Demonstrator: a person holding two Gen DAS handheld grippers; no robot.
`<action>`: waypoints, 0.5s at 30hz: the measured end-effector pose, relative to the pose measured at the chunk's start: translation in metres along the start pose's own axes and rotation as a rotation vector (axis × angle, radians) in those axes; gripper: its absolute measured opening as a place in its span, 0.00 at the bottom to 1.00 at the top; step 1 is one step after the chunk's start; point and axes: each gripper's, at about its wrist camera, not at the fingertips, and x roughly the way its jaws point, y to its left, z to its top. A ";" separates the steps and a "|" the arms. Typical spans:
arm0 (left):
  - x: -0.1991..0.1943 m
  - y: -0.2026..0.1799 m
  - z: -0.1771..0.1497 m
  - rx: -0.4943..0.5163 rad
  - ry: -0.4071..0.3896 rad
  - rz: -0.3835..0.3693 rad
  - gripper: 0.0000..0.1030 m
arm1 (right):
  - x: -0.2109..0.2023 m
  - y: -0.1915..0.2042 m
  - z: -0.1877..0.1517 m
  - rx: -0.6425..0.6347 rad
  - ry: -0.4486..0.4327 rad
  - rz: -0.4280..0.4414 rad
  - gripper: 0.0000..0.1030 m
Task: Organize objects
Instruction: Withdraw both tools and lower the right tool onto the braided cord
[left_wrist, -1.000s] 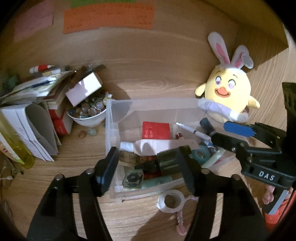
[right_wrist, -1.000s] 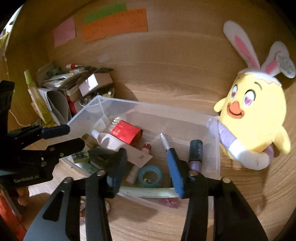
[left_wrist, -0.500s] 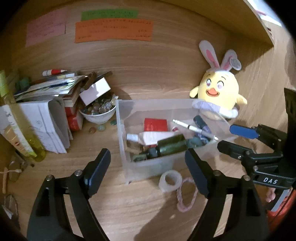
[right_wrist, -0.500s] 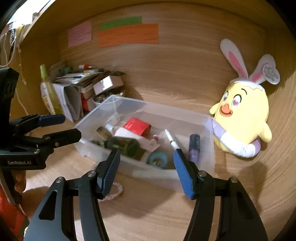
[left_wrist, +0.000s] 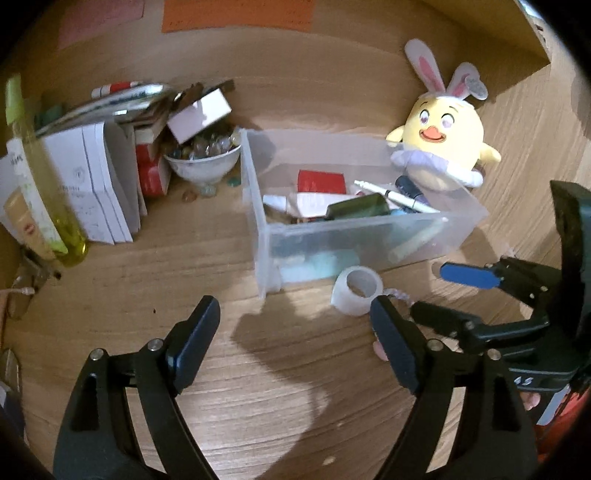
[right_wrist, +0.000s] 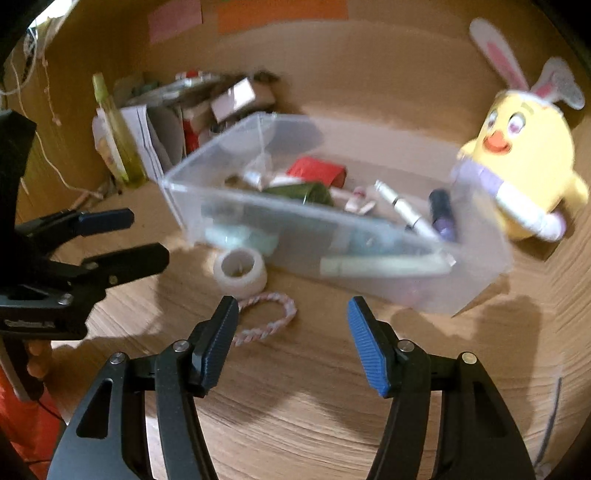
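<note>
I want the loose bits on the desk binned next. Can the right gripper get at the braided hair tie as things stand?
Probably yes. The braided hair tie lies flat on bare desk just ahead of the open, empty right gripper. Only the tape roll touches its far edge, so the near side looks free.

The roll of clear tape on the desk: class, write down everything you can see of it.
The roll of clear tape is a squat, whitish, translucent ring with an open hollow core. It lies on the wooden desk, just in front of the clear plastic bin, near or against the bin's front wall. A pink-and-white braided loop lies beside it on its near side; contact is unclear. No hand-held gripper touches it.
</note>
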 end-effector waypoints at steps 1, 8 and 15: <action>0.001 0.000 -0.001 -0.001 0.004 -0.001 0.81 | 0.005 0.000 -0.001 0.006 0.013 0.003 0.56; 0.012 -0.005 -0.002 0.009 0.027 -0.008 0.81 | 0.022 0.005 -0.006 -0.002 0.056 -0.008 0.40; 0.022 -0.019 -0.001 0.039 0.050 -0.019 0.81 | 0.014 0.006 -0.017 -0.071 0.046 -0.033 0.11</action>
